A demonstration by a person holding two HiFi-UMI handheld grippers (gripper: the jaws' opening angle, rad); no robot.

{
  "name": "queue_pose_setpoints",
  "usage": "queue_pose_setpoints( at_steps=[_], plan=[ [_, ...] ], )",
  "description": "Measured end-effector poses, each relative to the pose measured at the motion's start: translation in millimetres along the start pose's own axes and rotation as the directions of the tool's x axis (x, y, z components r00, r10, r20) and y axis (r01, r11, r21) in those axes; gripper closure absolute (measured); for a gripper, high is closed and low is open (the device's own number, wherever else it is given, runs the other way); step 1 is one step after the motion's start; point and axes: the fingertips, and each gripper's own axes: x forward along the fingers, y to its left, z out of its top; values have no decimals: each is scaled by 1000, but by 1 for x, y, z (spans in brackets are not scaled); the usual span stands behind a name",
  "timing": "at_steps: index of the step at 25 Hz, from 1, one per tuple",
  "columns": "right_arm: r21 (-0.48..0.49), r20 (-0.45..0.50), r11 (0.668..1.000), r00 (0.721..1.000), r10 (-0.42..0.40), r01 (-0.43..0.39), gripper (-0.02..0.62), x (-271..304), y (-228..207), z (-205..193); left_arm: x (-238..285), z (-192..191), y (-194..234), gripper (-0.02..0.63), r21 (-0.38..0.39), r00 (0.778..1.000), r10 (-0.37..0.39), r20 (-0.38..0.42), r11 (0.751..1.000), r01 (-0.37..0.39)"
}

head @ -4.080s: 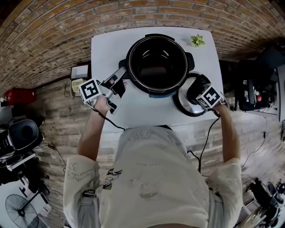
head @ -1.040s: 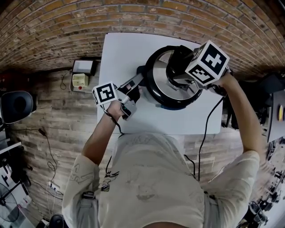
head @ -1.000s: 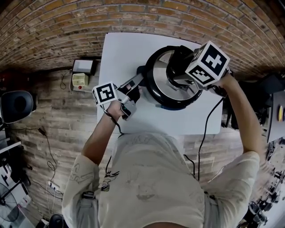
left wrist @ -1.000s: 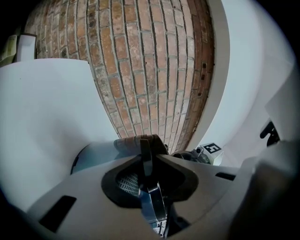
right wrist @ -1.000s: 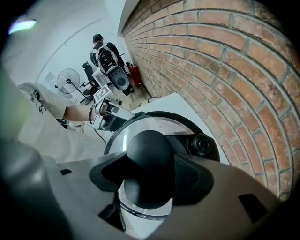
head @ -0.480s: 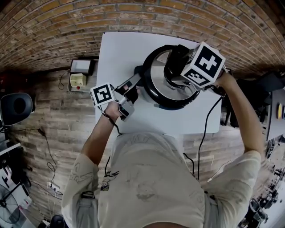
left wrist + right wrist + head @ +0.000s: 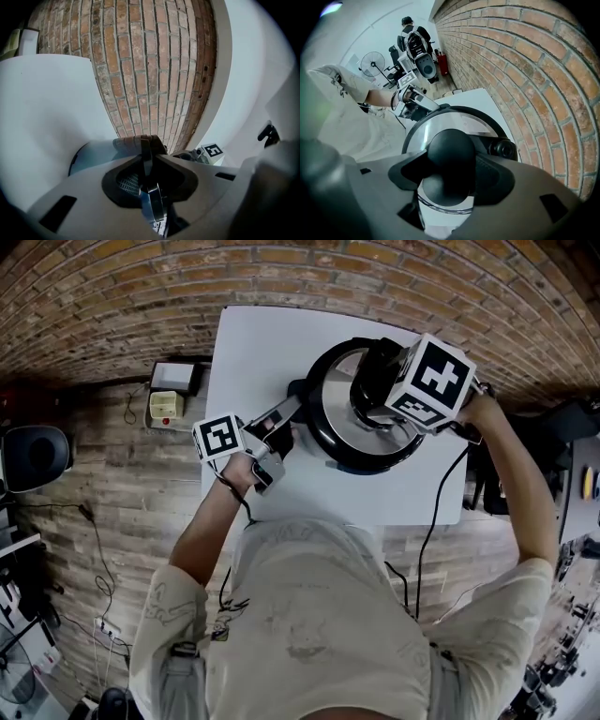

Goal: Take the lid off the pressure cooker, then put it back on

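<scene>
- Lid (image 7: 339, 413) on the pressure cooker (image 7: 367, 464): polished metal, glossy, mirror-like.
- Knob (image 7: 451, 154) on the lid: black plastic, smooth, matt.
- Cooker body: black, semi-gloss.
- Table (image 7: 262, 343) under the cooker: white, smooth, matt.
- Wall (image 7: 141, 287) behind the cooker: bare brick, rough.
- Floor (image 7: 122, 474) left of the cooker: wood-look planks, dull.

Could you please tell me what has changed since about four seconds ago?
The right gripper carried the lid by its knob from the table onto the pressure cooker; its jaws are opening around the knob. The left gripper stayed clamped on the side handle.
</scene>
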Motion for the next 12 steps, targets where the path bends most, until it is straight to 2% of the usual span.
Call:
queue_pose_setpoints(
  at_steps=[3,9,12],
  plan=[
    [-46,-17,999,1000,8,-9,287,0,2,0,0,0,0,523,-1,1000,-2,0,1000,2],
    [-225,-81,973,996,33,-50,284,2,9,-2,0,0,-1,523,-18,1000,-4,4,1000,5],
    [-385,-89,920,995,48,-79,284,1,15,-3,0,0,-1,523,-23,1000,-4,5,1000,4]
  ],
)
